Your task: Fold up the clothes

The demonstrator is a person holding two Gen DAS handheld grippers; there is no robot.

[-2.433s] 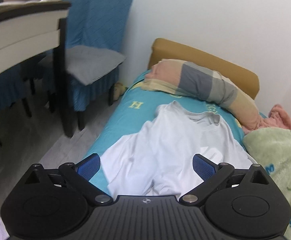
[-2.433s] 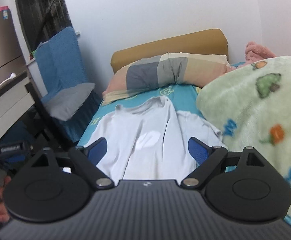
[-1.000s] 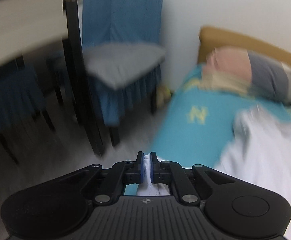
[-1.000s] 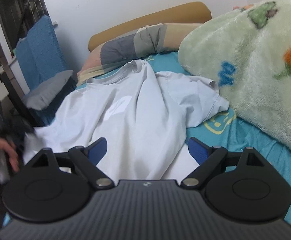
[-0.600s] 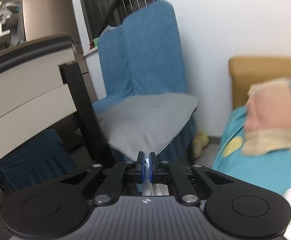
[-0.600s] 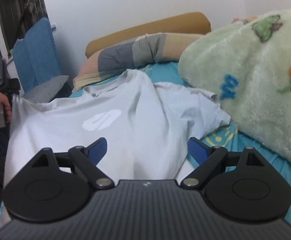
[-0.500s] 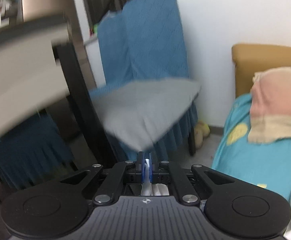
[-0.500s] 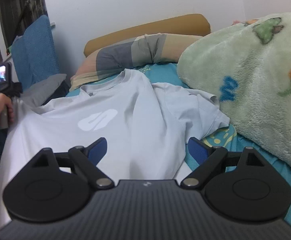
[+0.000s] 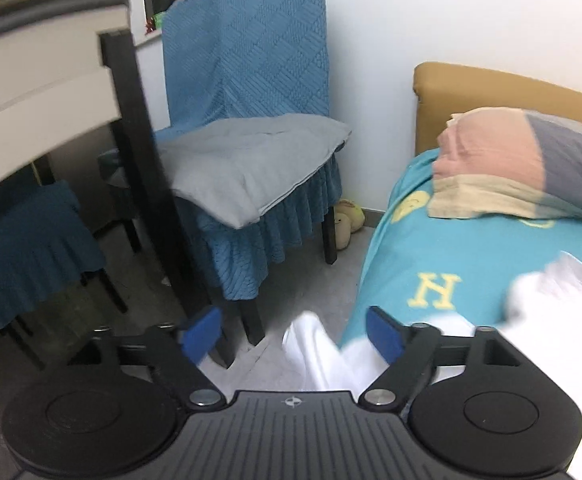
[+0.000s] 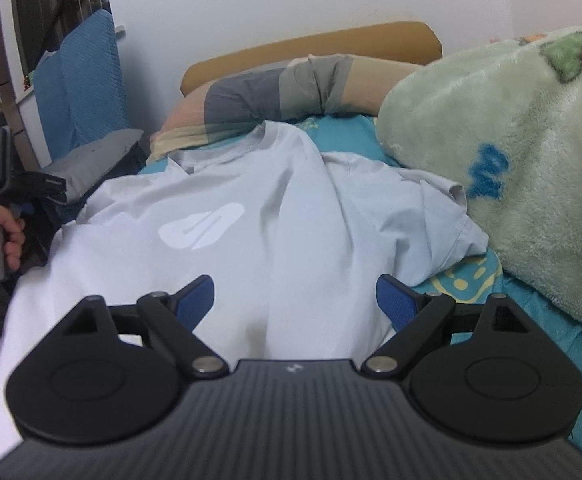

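Since the left gripper was clamped on white fabric half a second ago and now stands with its jaws spread, I record that the sleeve edge has been released. That edge of the pale T-shirt hangs loose between the blue pads at the left side of the bed, partly over the floor. My judgement: the left side has been drawn outward and dropped, so the garment is being spread flat and no fold has yet been made.

My right gripper is likewise released, jaws wide, hovering over the lower body of the shirt and grasping nothing. From this view the shirt lies face up, collar toward the pillow, its right sleeve bunched just beside the green blanket.

Surface: teal printed sheet, soft and yielding. Room: tan headboard against a white wall, blue-covered chair with grey cushion near the bed, desk at left.
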